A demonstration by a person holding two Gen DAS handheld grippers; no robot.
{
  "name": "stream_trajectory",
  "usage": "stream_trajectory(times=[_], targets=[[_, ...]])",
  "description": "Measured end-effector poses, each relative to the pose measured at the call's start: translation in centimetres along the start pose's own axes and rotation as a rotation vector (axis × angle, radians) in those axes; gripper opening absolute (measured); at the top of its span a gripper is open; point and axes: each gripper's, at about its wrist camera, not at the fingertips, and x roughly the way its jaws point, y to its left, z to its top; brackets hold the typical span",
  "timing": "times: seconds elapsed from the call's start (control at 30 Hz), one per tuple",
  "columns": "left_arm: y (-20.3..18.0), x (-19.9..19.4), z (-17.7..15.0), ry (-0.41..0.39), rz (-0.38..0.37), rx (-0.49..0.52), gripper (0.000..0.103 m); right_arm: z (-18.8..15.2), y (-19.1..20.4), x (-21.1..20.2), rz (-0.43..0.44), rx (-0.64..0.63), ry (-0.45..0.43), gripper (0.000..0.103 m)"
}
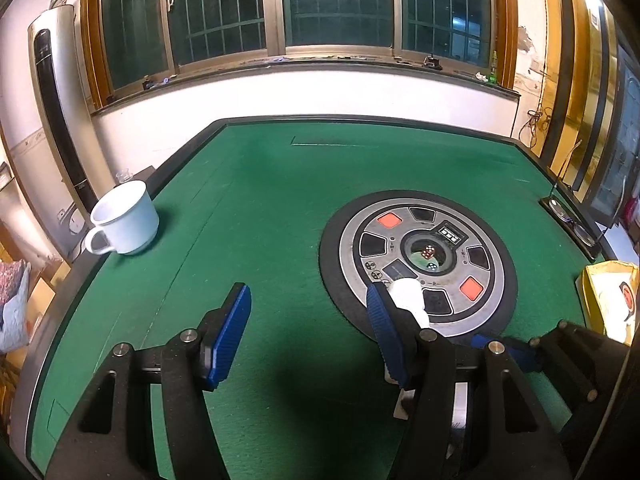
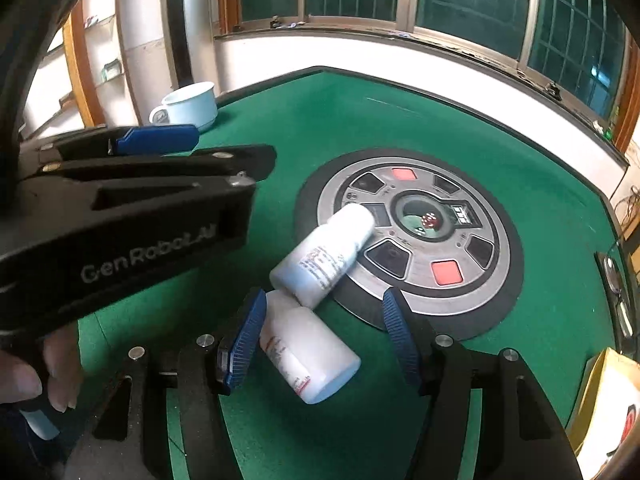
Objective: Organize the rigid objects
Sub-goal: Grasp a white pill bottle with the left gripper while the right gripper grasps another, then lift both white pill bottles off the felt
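White plastic: two small bottles, both lying on their sides on the green felt table [image 2: 500, 128]. Near bottle [image 2: 310, 354] is resting between the blue pads of the right hand-held gripper [image 2: 324, 344]; far bottle [image 2: 324, 256] is lying just beyond it, cap end reaching onto the round dice panel [image 2: 424, 236] at the table's centre. The two bottles look to be touching or nearly touching where their ends meet.

Right hand-held gripper: jaws parted, left pad beside or grazing the near bottle, right pad well clear, so the bottle is sitting loose rather than clamped.

Left hand-held gripper [image 1: 308, 324]: released, pads wide apart, nothing between them, only felt below. A bottle's white end [image 1: 408, 298] is showing just beyond its right pad.

White mug [image 1: 124, 220]: standing upright near the table's far left edge, apart from everything else.

Step in hand, as judged: setting down or about to take up the near bottle; which of the two cannot be told.

Next move, as judged: either clenching squarely across the bottle's body, or drawing back without nudging it, since a round bottle on its side is liable to roll.
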Motion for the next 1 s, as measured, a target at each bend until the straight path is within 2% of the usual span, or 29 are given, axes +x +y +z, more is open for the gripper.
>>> stream_trajectory(times=[0.03, 0.1, 0.13, 0.17, 0.43, 0.6, 0.7, 0.77, 0.9, 1.0], targets=[[0.1, 0.1, 0.0, 0.003, 0.0, -0.003, 0.059, -0.1, 0.2, 0.1, 0.007, -0.01, 0.009, 0.055], [0.6, 0.3, 0.1, 0.009, 0.0, -0.02, 0.059, -0.5, 0.5, 0.6, 0.044, -0.007, 0.054, 0.045], [0.8, 0.5, 0.1, 0.013, 0.003, -0.026, 0.059, -0.7, 0.7, 0.9, 0.058, -0.009, 0.077, 0.036], [1.0, 0.6, 0.1, 0.017, 0.002, -0.031, 0.059, -1.0, 0.9, 0.9, 0.05, -0.011, 0.086, 0.034], [1.3, 1.5, 0.2, 0.05, -0.033, -0.047, 0.059, -2.8, -0.5, -0.6, 0.118, 0.118, 0.109, 0.034], [1.0, 2.1, 0.0, 0.088, -0.09, -0.057, 0.059, -4.4, -1.0, -1.9, 0.085, 0.126, 0.101, 0.034], [1.3, 2.6, -0.1, 0.123, -0.146, -0.092, 0.059, -5.0, -1.0, -2.4, 0.062, 0.112, 0.091, 0.034], [1.3, 3.1, -0.2, 0.169, -0.213, -0.133, 0.059, -5.3, -1.5, -2.7, 0.059, 0.128, 0.089, 0.034], [0.6, 3.6, -0.7, 0.251, -0.322, -0.191, 0.059, -6.1, -3.8, -3.1, 0.057, 0.256, 0.085, 0.034], [-1.3, 3.2, -1.0, 0.25, -0.325, -0.139, 0.059, -6.5, -5.5, -3.4, 0.043, 0.351, 0.075, 0.033]])
